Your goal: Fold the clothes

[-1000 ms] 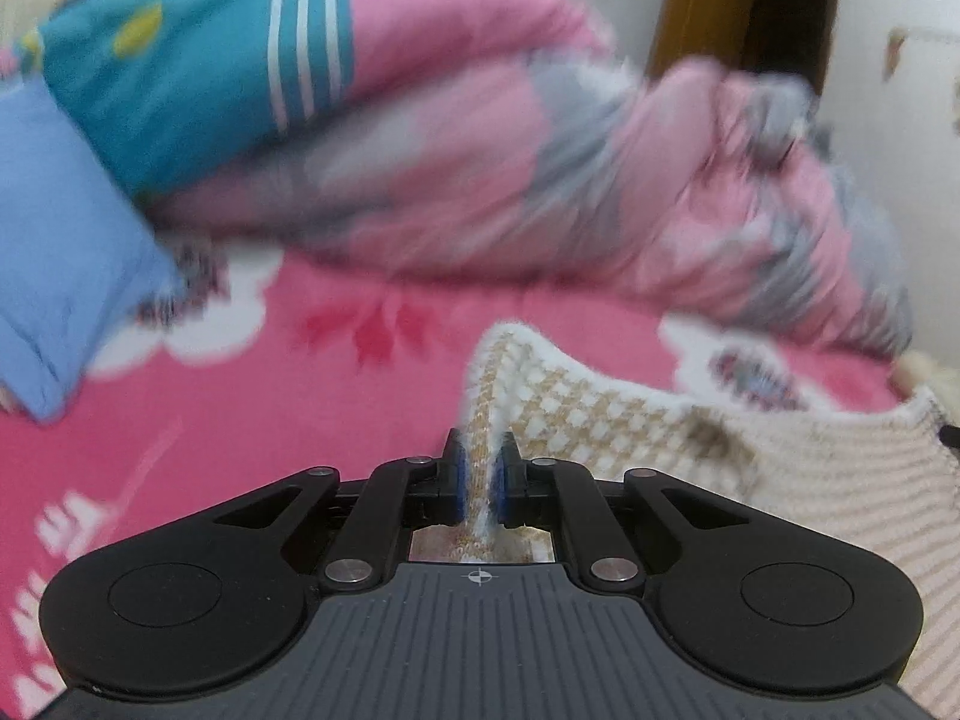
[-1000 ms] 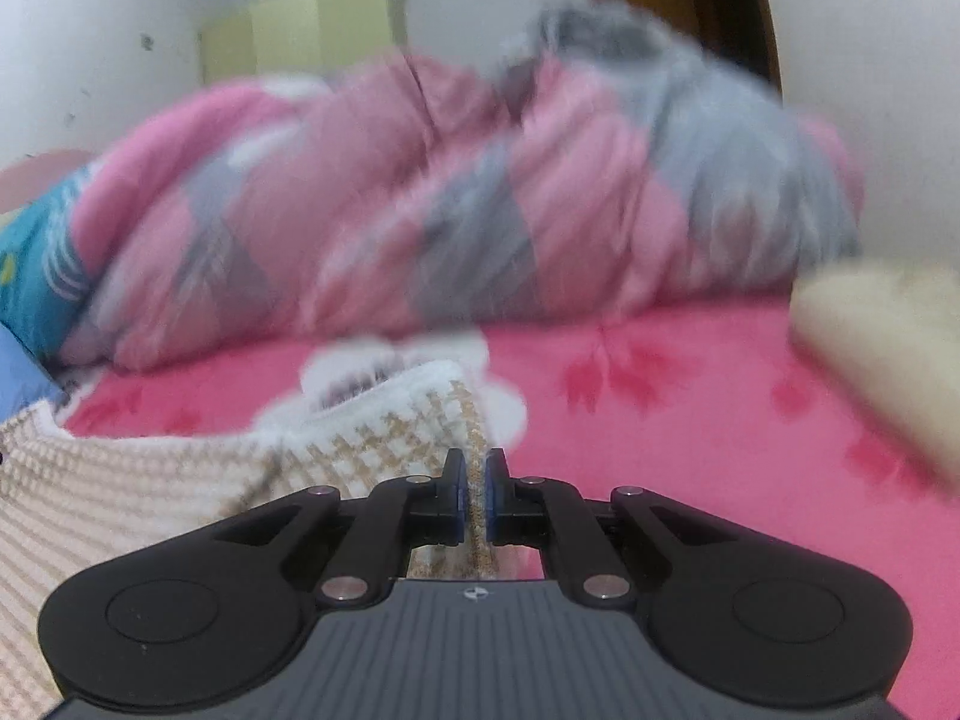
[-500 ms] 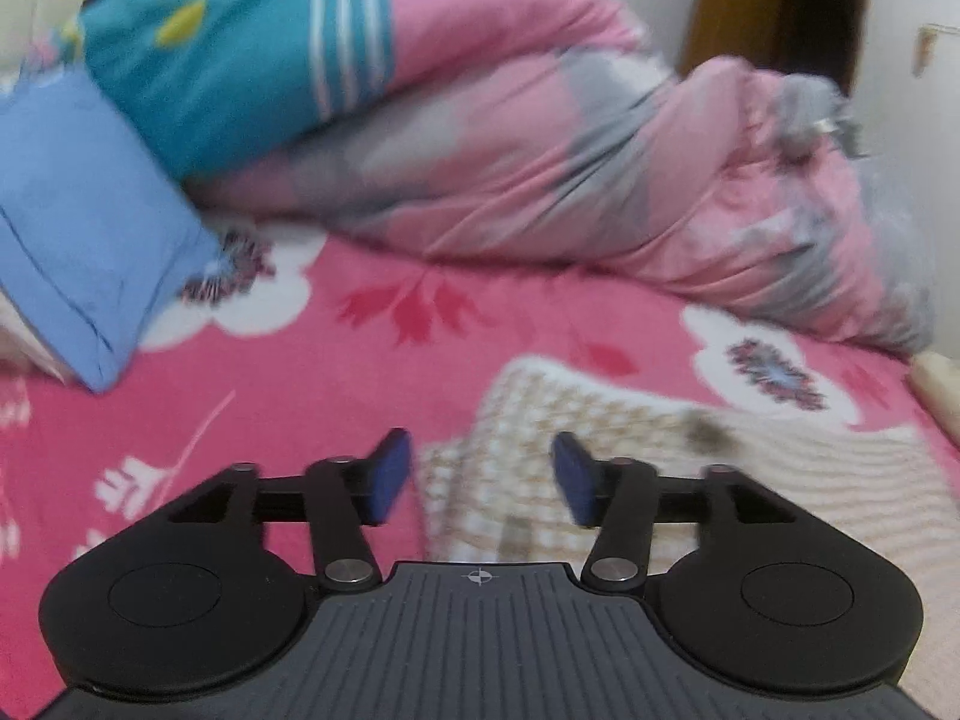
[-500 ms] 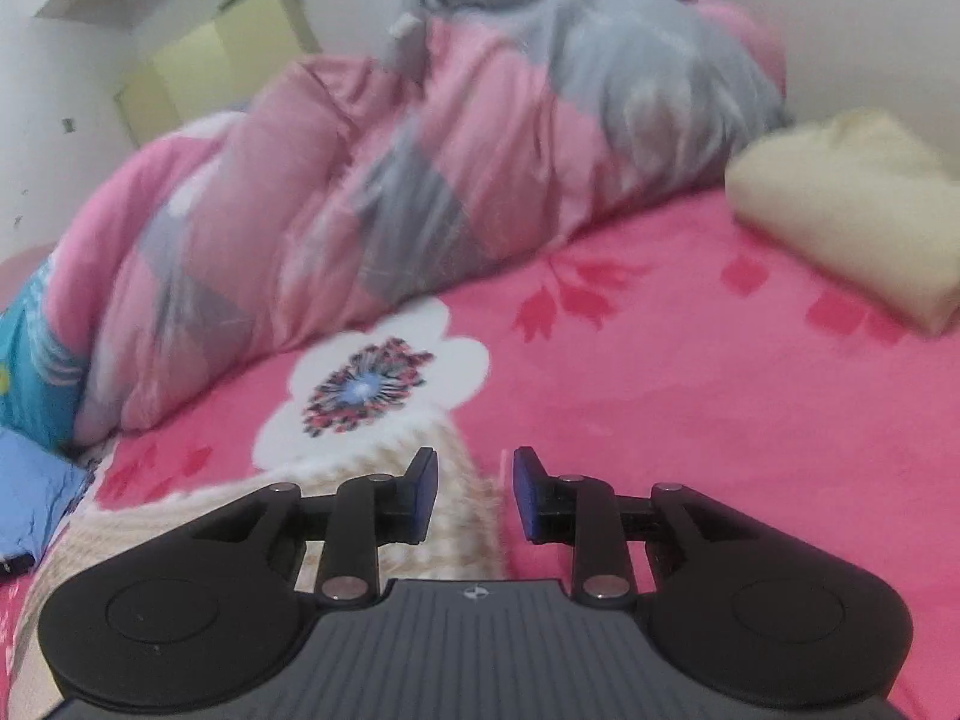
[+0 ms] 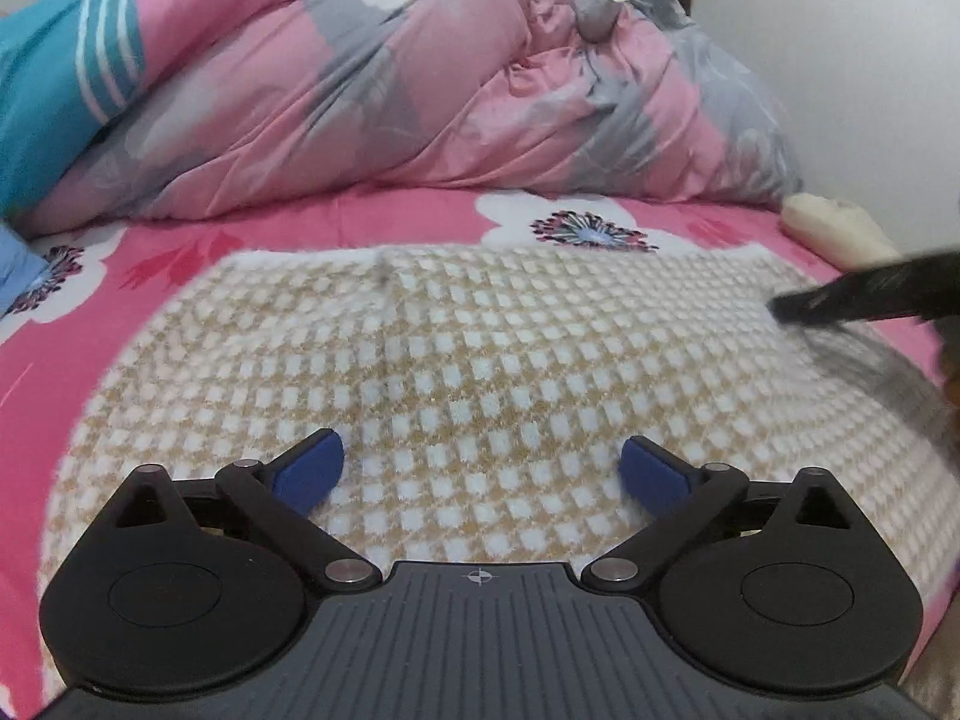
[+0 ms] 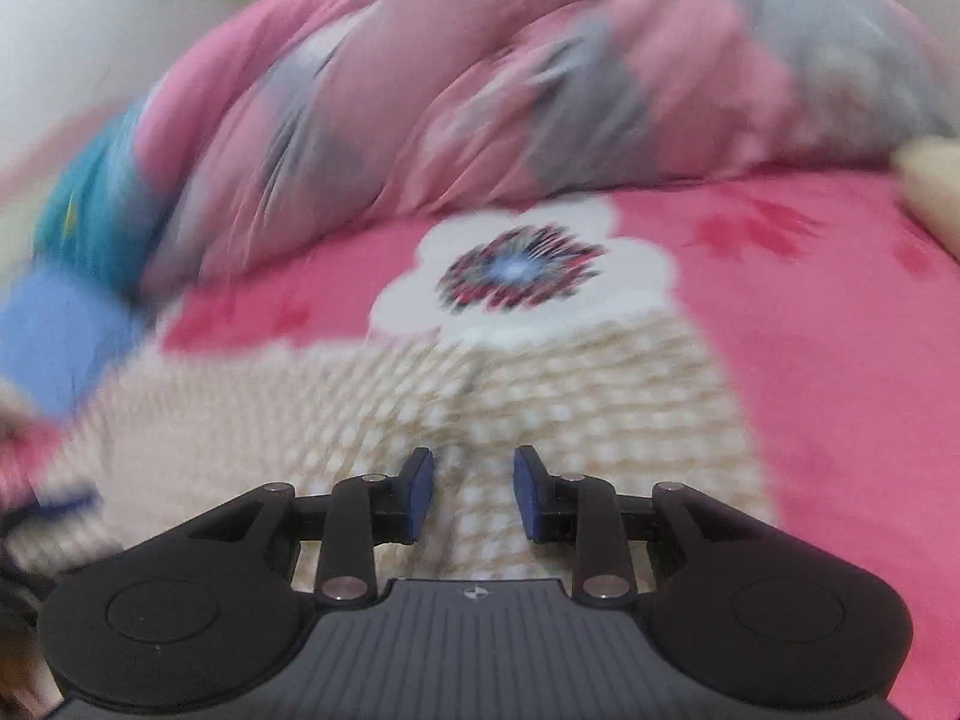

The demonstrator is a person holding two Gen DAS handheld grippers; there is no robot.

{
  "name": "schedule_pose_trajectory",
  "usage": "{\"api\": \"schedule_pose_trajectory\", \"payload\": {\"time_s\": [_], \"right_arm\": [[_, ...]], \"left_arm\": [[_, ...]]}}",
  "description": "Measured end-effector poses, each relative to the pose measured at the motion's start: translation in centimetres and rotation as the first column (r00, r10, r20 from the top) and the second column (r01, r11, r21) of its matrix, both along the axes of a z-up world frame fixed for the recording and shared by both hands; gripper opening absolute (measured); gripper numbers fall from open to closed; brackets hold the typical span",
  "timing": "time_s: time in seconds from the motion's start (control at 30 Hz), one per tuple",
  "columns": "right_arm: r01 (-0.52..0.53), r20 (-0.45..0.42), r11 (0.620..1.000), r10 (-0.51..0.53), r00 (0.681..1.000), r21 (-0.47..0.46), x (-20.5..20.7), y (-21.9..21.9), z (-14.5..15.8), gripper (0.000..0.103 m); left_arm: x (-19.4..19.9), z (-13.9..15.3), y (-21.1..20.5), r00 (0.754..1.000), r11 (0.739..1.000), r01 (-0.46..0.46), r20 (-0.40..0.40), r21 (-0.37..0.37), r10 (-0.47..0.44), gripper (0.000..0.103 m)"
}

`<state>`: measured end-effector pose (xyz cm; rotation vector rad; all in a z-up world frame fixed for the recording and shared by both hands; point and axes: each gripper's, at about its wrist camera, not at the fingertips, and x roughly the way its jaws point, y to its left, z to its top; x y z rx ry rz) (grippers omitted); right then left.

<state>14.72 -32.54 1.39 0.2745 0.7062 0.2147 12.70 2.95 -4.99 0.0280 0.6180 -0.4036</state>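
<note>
Knit sweater (image 5: pixel 480 360) is lying flat on bed (image 5: pixel 180 252); both released hand-held grippers, left (image 5: pixel 480 471) and right (image 6: pixel 474 495), are risking snagging it.

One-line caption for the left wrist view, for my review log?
Open left gripper hovers over a beige-and-white checked knit garment spread on a pink floral bedsheet, crumpled pink-grey quilt behind.

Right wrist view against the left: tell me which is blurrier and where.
Right wrist view: heavy motion smear over the quilt and checked garment, only the gripper's fingers crisp. Left wrist view: mostly sharp, fisheye-bowed, with one smeared dark streak at the right edge.
</note>
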Motion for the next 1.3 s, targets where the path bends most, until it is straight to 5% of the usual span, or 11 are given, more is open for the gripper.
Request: {"api": "schedule_pose_trajectory", "payload": {"time_s": [0.07,0.27,0.47,0.6,0.67,0.77,0.9,1.0,1.1,1.2,1.3], "right_arm": [[0.099,0.058,0.995,-0.101,0.993,0.034,-3.4,-3.2,2.0,0.051],[0.317,-0.086,0.879,-0.306,0.948,0.357,-14.7,-11.9,-0.1,0.067],[0.337,-0.271,0.742,-0.215,0.938,0.579,-21.1,-12.0,-6.0,0.069],[0.354,-0.293,0.717,-0.215,0.932,0.601,-19.8,-11.7,-8.4,0.066],[0.344,-0.278,0.710,-0.213,0.937,0.615,-19.0,-11.6,-8.9,0.047],[0.318,-0.232,0.711,-0.219,0.948,0.627,-19.7,-12.2,-7.6,0.020],[0.281,-0.164,0.748,-0.229,0.960,0.601,-19.7,-12.1,-6.3,0.018],[0.286,-0.158,0.835,-0.239,0.958,0.470,-18.3,-11.7,-7.6,0.016],[0.303,-0.175,0.829,-0.249,0.953,0.471,-18.7,-12.2,-6.7,0.019],[0.435,-0.063,0.888,-0.431,0.900,0.148,-21.9,-11.6,-2.4,0.027],[0.367,0.095,0.930,-0.367,0.925,0.014,-23.6,-8.3,1.1,0.027]], "left_arm": [[-0.1,-0.1,0.2,1.000,1.000,-0.009,0.009,-0.010,0.009,0.101],[-0.3,-0.4,0.1,1.000,1.000,-0.014,0.028,-0.020,0.014,0.103],[-0.5,-0.8,0.1,0.999,0.999,-0.016,0.047,-0.035,0.018,0.103],[-0.4,-0.9,0.3,0.998,0.999,-0.016,0.052,-0.049,0.019,0.103],[-0.4,-0.8,0.3,0.999,0.999,-0.017,0.049,-0.049,0.019,0.103],[-0.3,-0.7,0.3,0.999,0.999,-0.018,0.047,-0.049,0.020,0.103],[-0.4,-0.8,0.3,0.998,0.999,-0.018,0.052,-0.050,0.020,0.103],[-0.4,-0.9,0.3,0.998,0.999,-0.014,0.055,-0.049,0.017,0.103],[-0.4,-0.8,0.4,0.998,0.999,-0.015,0.053,-0.047,0.017,0.103],[-0.5,-0.8,0.4,0.998,0.999,-0.014,0.058,-0.049,0.017,0.103],[-0.5,-0.9,0.4,0.998,0.999,-0.013,0.064,-0.052,0.017,0.103]]}}
